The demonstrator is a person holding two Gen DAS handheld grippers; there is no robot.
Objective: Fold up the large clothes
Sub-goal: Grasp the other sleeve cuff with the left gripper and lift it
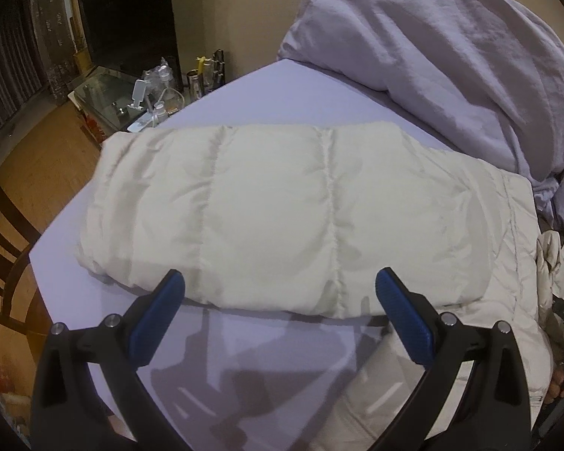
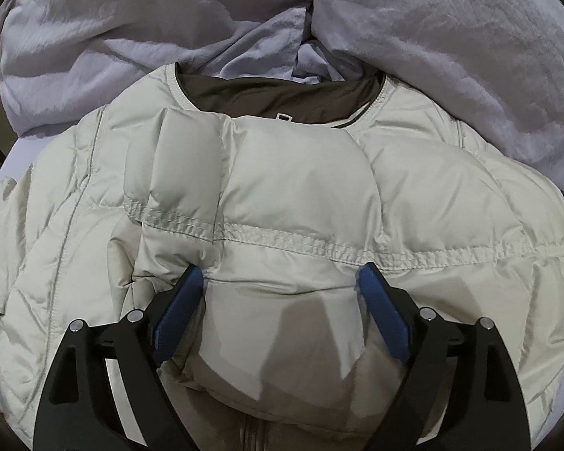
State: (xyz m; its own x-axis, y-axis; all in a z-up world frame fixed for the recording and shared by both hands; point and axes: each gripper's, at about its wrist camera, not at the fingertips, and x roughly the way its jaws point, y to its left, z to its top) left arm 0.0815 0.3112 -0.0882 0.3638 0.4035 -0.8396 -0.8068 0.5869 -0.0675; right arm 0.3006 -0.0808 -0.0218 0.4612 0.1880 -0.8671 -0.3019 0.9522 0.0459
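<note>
- Cream puffer jacket (image 2: 300, 195) lies spread on lilac-sheeted bed (image 1: 267, 90), collar toward the pillows; one sleeve (image 1: 244, 210) stretches flat across the sheet, likely awaiting its fold inward.
- Right gripper (image 2: 280, 282) wide, nothing pinched; folded padding sits between its pads, apparently just laid on the chest.
- Left gripper (image 1: 280, 285) wide, empty, near the sleeve's edge.
- Rumpled duvet (image 2: 131, 30) crowds the collar; cluttered glass table (image 1: 109, 97) beside the bed.

Close downward wrist views — shared jacket (image 1: 267, 210)
</note>
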